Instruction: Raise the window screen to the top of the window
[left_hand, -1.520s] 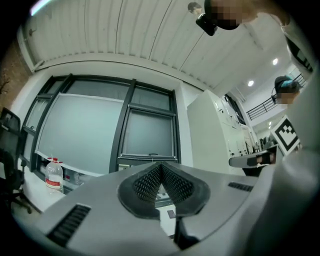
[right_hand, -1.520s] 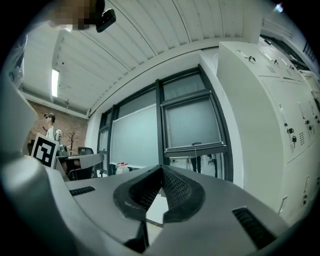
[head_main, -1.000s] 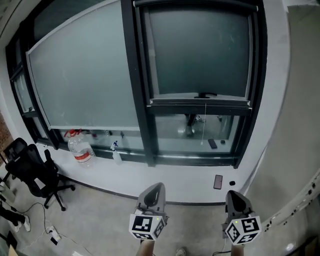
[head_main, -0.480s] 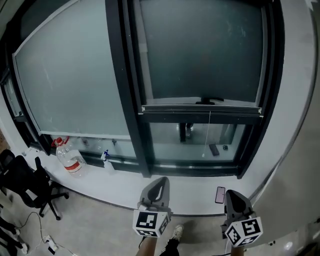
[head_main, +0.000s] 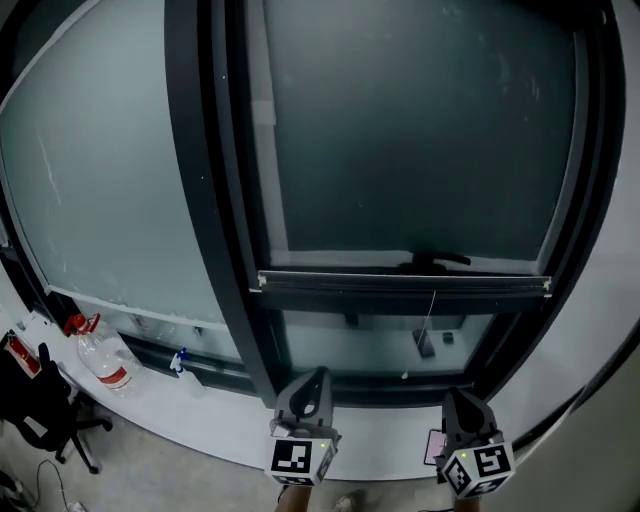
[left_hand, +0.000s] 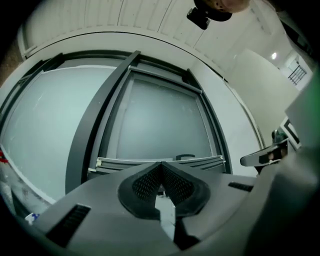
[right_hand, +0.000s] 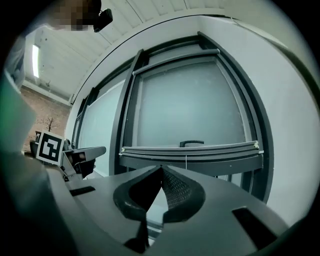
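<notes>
While screen bar (head_main: 400, 285) is sitting low, left tongs (head_main: 314, 374) and right tongs (head_main: 456, 396) are hovering beneath, closed, empty, aiming for handle (head_main: 435, 261).

- From my head the room looks dim and grey. The big window pane (head_main: 100, 180) is the palest part, and I see no glare.
- The right gripper view shows a long ceiling light (right_hand: 36, 54) glowing.
- The left gripper view shows a small bright lamp (left_hand: 274, 56).
- Both gripper views are round with black corners, and the straight window bars (right_hand: 127, 100) look bent.
- Up close, my left claw (left_hand: 161, 171) and right claw (right_hand: 161, 174) look soft and blurry.
</notes>
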